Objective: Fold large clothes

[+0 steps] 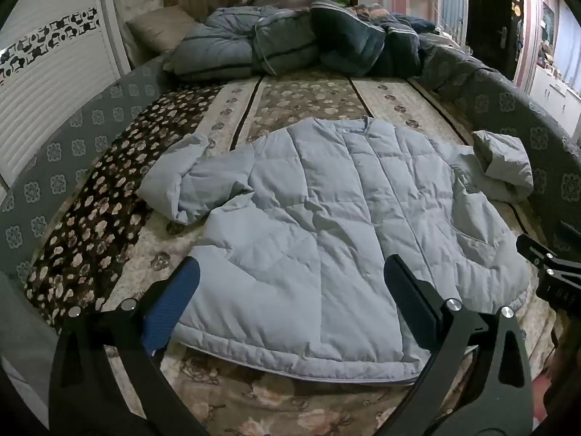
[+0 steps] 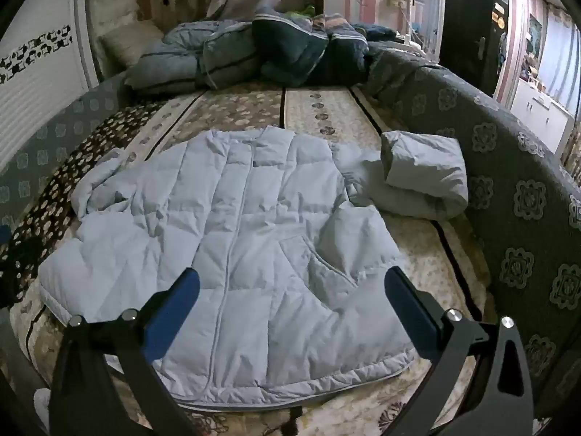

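— Nearest the lens, what stands over the jacket's hem?

— Both tools, each spread wide with nothing between the fingers. From the left wrist view, the left gripper (image 1: 290, 283) hangs above the near hem of the pale blue puffer jacket (image 1: 326, 218), not touching it. From the right wrist view, the right gripper (image 2: 292, 283) hovers the same way over the jacket (image 2: 236, 239). The frames of both tools are cut off by the bottom edge.

— And where does the jacket lie?

— Front up, zip closed, flat on the patterned bed cover (image 2: 319, 116), collar pointing away from the cameras. One sleeve (image 1: 181, 189) is crumpled beside the jacket's body on the left; its cuff is hard to make out. The other sleeve (image 2: 425, 174) is doubled over itself just beside the jacket on the right, so its end is hidden.

— Anything beyond the jacket?

— A heap of dark and grey-blue quilts (image 1: 290, 43) lies past the collar, well apart from it, with a pillow (image 1: 159, 29) at its left end. A grey padded bed surround (image 2: 508, 189) curves round to the right of the jacket. A black part of the right tool (image 1: 555, 269) pokes in at the edge of the left wrist view, mostly cut off.
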Action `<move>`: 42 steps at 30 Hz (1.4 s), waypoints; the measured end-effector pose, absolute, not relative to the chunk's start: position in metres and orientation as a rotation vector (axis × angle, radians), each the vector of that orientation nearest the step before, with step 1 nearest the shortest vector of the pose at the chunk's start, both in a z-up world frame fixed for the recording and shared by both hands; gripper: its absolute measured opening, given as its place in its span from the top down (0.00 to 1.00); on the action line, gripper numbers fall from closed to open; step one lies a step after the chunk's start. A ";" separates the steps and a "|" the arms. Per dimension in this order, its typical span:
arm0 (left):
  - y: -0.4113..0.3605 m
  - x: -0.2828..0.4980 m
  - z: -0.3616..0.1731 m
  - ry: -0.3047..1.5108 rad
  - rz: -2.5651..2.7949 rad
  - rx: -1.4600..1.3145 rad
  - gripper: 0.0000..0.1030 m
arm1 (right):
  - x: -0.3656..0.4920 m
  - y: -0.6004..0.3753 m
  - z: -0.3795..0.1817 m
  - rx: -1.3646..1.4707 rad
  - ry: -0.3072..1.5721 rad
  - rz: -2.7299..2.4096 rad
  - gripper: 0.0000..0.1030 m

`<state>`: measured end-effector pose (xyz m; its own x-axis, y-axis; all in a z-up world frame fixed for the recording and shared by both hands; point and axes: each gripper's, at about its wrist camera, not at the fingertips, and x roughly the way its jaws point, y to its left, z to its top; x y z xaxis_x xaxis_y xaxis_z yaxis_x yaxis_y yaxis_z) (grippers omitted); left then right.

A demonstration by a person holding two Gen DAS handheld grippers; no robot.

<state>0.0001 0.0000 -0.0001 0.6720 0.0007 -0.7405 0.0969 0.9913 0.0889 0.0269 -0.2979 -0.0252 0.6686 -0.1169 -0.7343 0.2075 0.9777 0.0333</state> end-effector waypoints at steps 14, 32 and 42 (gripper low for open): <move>-0.006 0.003 -0.001 0.831 -0.052 0.140 0.03 | 0.023 -0.308 -0.017 0.136 0.795 -0.209 0.02; -0.004 0.000 -0.001 0.826 -0.060 0.151 0.03 | 0.019 -0.305 -0.016 0.142 0.794 -0.205 0.02; -0.006 0.000 -0.002 0.827 -0.059 0.151 0.03 | 0.020 -0.303 -0.021 0.126 0.798 -0.211 0.02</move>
<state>-0.0004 -0.0060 -0.0022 0.6761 0.0069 -0.7368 0.1108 0.9876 0.1109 0.0197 -0.3028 -0.0211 0.6787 -0.1402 -0.7209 0.2353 0.9714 0.0326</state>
